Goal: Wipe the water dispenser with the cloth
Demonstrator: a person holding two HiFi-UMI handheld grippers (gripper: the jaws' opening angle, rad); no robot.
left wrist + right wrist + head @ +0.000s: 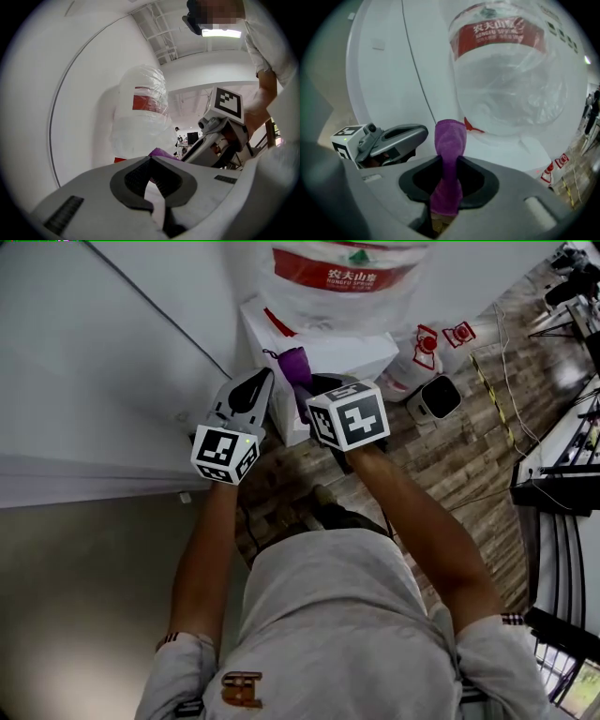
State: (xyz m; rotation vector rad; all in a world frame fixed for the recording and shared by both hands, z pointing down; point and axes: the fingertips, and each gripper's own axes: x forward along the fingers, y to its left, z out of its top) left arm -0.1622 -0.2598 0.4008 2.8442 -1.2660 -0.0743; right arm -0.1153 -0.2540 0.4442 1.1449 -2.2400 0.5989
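Head view, right tool [312, 395]: it was clamped on the purple cloth [292, 365], and a short tuft stuck out past its tips.
Head view, left tool [258, 382]: it sat just to the left of the right tool, with its jaws together and nothing in them.
Head view, water dispenser [361, 351]: its white top lay directly ahead of both tools, with the cloth tuft at its near corner. I could not tell whether cloth and casing touched.
Head view, water bottle [337, 282]: it was wrapped in clear film and seated on the dispenser, beyond the tool tips.
Left gripper view, jaws: the tips met with nothing between them. The bottle rose ahead, and the right tool showed off to the right, the cloth just peeping above the left tool's tips.
Right gripper view, grip: the cloth was pinched squarely between the pads and stood up beyond them. The dispenser's top lay just past it, and the left tool was close on the left.
Step in hand: as I judged it, the cloth was being brought to the dispenser's top for wiping.
Doing it well: hold the clamp firm, and lay the tuft flat so fabric rather than hard tips meets the casing. Press lightly, stroke in overlapping passes, steer clear of the bottle's film, and hold the left tool out of the path.
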